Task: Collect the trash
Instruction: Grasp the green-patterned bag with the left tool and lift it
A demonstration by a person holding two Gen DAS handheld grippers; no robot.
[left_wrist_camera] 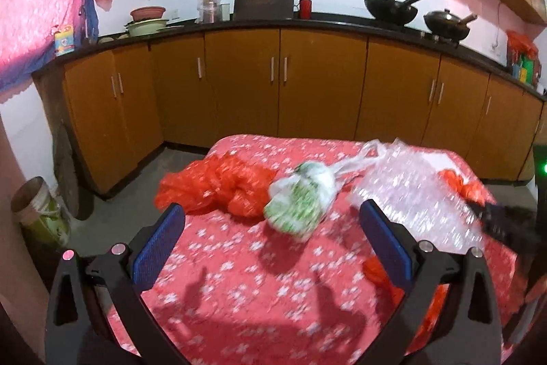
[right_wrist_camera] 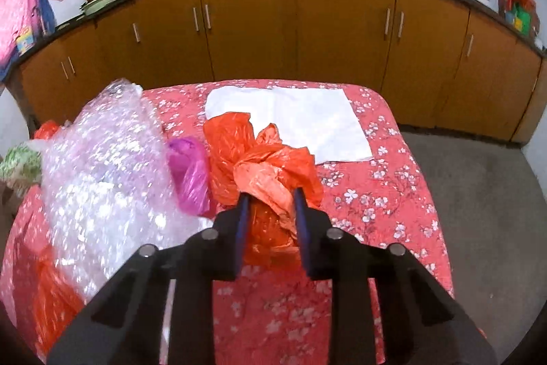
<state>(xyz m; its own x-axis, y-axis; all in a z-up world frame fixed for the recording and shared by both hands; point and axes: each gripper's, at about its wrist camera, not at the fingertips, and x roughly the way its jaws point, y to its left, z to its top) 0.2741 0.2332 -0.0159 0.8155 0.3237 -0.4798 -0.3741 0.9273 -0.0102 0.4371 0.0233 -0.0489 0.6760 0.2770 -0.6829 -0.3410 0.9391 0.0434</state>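
A table under a red floral cloth (right_wrist_camera: 386,190) carries the trash. My right gripper (right_wrist_camera: 271,196) is shut on a crumpled orange-red plastic bag (right_wrist_camera: 270,159), which fills the gap between the blue pads. Left of it lie a magenta bag (right_wrist_camera: 191,173) and a big sheet of bubble wrap (right_wrist_camera: 102,166); behind it lies a flat white paper (right_wrist_camera: 307,118). In the left wrist view my left gripper (left_wrist_camera: 273,211) stands open above the cloth, holding nothing. Just beyond its fingertips sit a green-and-white bag (left_wrist_camera: 301,204), another red bag (left_wrist_camera: 218,190) and the bubble wrap (left_wrist_camera: 417,197).
Orange cabinets (left_wrist_camera: 307,81) under a black counter with two woks (left_wrist_camera: 391,11) run behind the table. A bucket (left_wrist_camera: 37,211) stands on the grey floor at the left. Open floor (right_wrist_camera: 478,211) lies right of the table. More red plastic (right_wrist_camera: 51,296) lies by the near left edge.
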